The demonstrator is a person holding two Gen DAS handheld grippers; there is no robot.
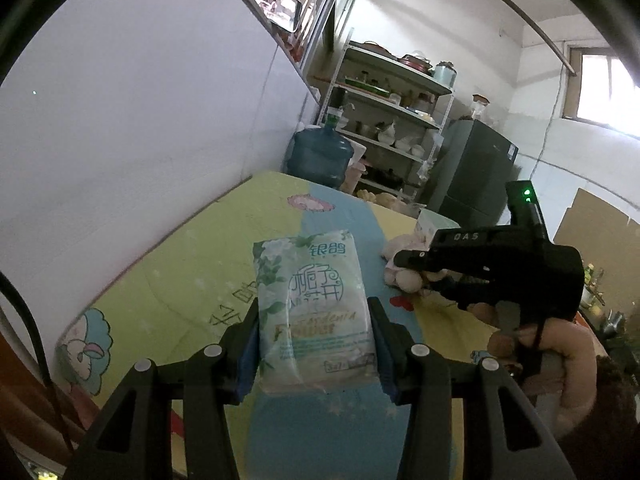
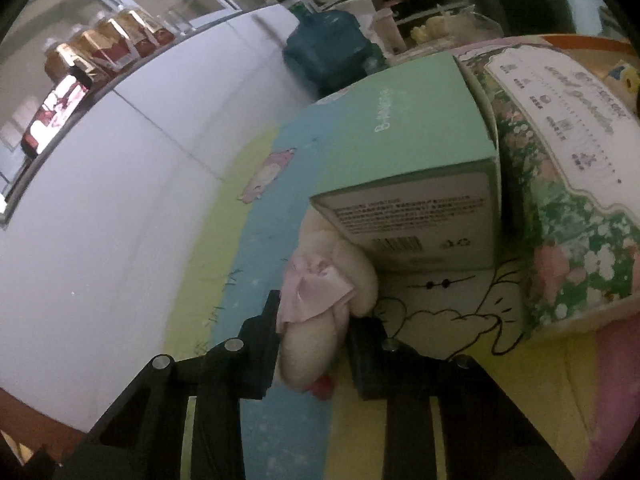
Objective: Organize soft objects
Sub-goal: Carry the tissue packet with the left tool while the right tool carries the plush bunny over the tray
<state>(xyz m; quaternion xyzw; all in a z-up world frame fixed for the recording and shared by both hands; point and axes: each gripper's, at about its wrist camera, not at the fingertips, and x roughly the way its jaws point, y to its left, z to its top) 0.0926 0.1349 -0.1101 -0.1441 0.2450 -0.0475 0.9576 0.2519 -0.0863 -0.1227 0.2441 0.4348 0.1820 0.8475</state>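
Note:
My left gripper (image 1: 314,332) is shut on a pale green tissue pack (image 1: 316,308) with flower print, held above the cartoon-print tabletop (image 1: 180,280). My right gripper (image 2: 314,320) is closed around a cream plush toy (image 2: 316,340) with a pink bow, which lies on the tabletop against a mint green box (image 2: 408,152). In the left wrist view the right gripper (image 1: 416,270) reaches in from the right onto the same plush toy (image 1: 404,276).
A large flower-print tissue package (image 2: 560,160) lies right of the green box. A blue water jug (image 1: 320,152), a shelf rack with dishes (image 1: 392,120) and a grey cabinet (image 1: 476,172) stand beyond the table. A white wall (image 1: 140,120) runs along the left.

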